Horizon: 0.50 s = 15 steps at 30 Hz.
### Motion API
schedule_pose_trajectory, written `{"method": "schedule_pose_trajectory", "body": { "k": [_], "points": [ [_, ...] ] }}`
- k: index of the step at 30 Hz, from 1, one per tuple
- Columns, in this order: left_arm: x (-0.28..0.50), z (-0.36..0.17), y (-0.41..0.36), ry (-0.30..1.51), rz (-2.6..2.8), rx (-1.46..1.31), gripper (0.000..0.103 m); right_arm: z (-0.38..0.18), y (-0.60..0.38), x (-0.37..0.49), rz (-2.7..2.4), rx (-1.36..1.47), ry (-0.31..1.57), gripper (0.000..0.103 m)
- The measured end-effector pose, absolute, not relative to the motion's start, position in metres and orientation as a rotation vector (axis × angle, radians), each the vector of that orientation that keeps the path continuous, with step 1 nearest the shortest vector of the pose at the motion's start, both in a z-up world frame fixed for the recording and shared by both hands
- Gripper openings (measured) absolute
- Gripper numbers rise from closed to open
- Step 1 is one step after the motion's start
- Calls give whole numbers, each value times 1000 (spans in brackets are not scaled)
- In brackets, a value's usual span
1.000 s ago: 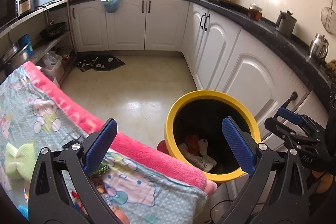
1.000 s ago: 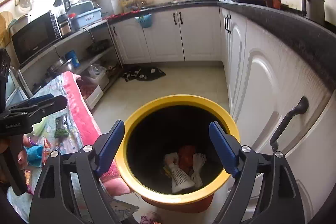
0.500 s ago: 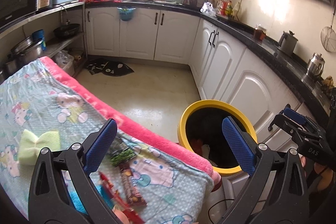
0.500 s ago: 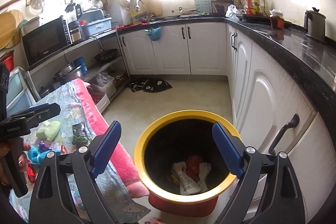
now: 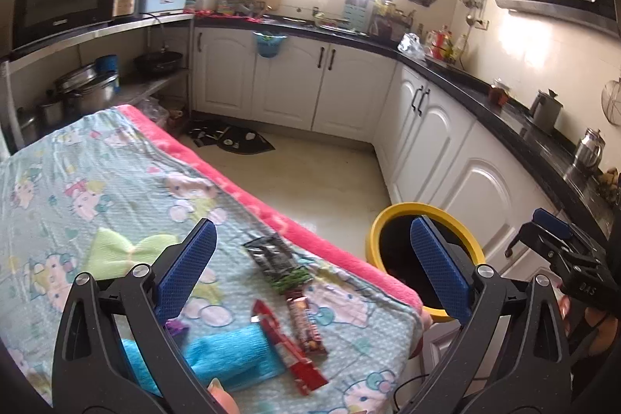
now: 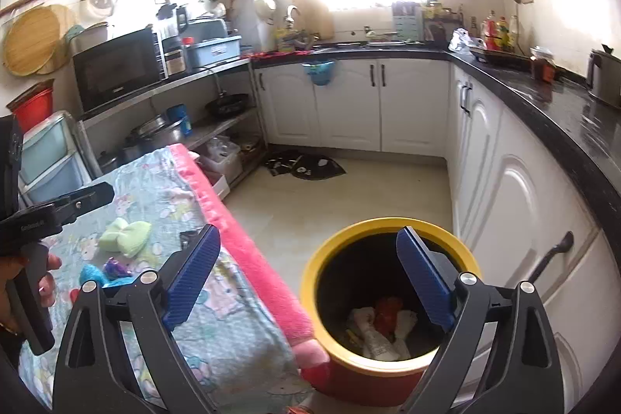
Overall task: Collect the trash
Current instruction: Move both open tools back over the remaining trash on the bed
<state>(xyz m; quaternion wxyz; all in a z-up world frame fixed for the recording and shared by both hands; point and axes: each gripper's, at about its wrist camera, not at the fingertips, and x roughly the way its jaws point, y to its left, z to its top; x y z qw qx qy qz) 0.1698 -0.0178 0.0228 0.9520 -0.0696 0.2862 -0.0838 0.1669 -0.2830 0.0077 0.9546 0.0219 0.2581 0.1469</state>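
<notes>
A yellow-rimmed bin (image 6: 382, 227) stands on the floor by the table's right end, with white and red trash (image 6: 382, 328) inside; it also shows in the left wrist view (image 5: 427, 210). On the patterned cloth lie a black-green wrapper (image 5: 277, 260), a brown snack wrapper (image 5: 304, 324) and a red wrapper (image 5: 289, 348). My left gripper (image 5: 310, 270) is open and empty above these wrappers. My right gripper (image 6: 306, 278) is open and empty, above the bin's left rim.
A blue cloth (image 5: 229, 355), a green bow-shaped sponge (image 5: 128, 251) and a small purple item (image 6: 116, 268) lie on the table's cloth (image 5: 77, 181). White cabinets (image 6: 516, 204) run along the right. A dark mat (image 5: 233, 140) lies on the floor.
My left gripper has swung left and up from the bin to over the table, bringing the wrappers into view. My right gripper has risen and pulled back from the bin. Both stayed open.
</notes>
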Motion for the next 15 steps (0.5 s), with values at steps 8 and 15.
{"method": "schedule_pose_trajectory", "body": {
  "k": [8, 15],
  "points": [
    [153, 26, 16, 561, -107, -160, 92, 14, -247, 158, 368, 23, 511, 90],
    [138, 28, 43, 549, -54, -165, 92, 19, -217, 150, 438, -5, 507, 90]
  ]
}}
